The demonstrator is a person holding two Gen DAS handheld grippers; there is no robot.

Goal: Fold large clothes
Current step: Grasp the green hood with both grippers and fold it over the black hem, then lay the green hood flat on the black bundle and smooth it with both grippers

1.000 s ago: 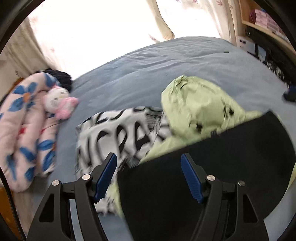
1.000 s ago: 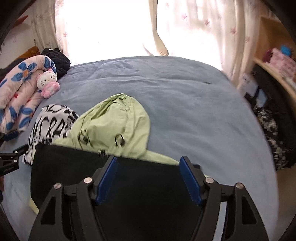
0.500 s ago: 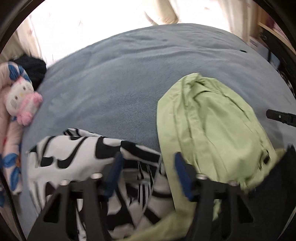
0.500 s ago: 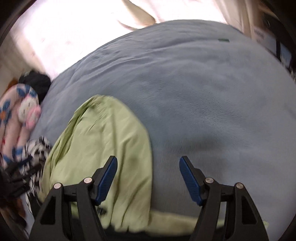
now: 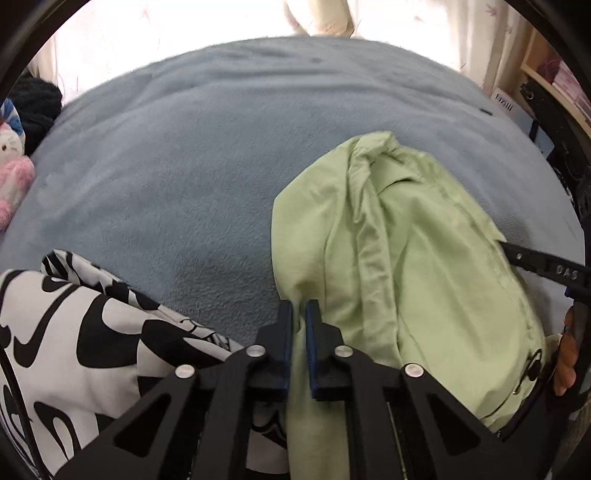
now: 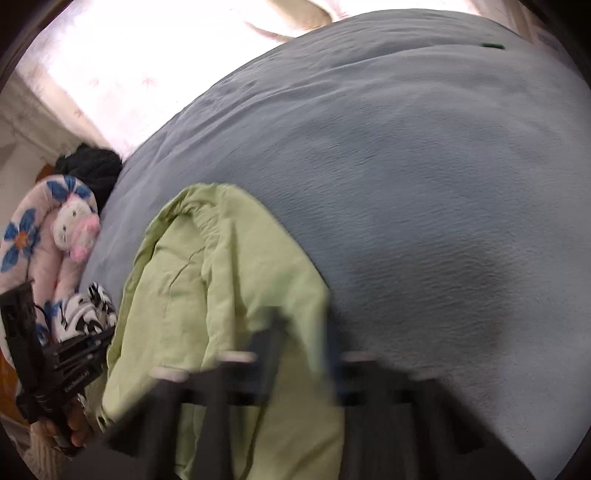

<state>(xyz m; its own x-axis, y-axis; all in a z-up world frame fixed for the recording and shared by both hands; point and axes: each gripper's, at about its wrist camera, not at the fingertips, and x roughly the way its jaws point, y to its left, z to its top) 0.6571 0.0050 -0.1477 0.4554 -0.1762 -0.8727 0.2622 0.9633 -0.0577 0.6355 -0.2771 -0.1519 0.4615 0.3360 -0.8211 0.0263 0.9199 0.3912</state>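
A light green hooded garment (image 5: 406,258) lies on the grey-blue bed (image 5: 203,166), hood pointing away. My left gripper (image 5: 299,314) is shut on the hood's left edge. In the right wrist view the same green garment (image 6: 221,295) lies left of centre; my right gripper (image 6: 303,328) is blurred, its fingers close together over the hood's right edge. The right gripper's black body (image 5: 546,266) shows at the left wrist view's right edge, and the left gripper's body (image 6: 66,365) at the right wrist view's lower left.
A black-and-white patterned garment (image 5: 74,350) lies left of the green one. A Hello Kitty plush (image 6: 77,229) and a flowered pink pillow (image 6: 22,240) sit at the bed's left edge. Bright curtains (image 5: 166,29) hang behind; shelves (image 5: 554,81) stand at right.
Both grippers moved forward from the black lower part of the garment to the green hood. The left gripper closed on the hood's left edge; the right gripper's fingers came together at its right edge.
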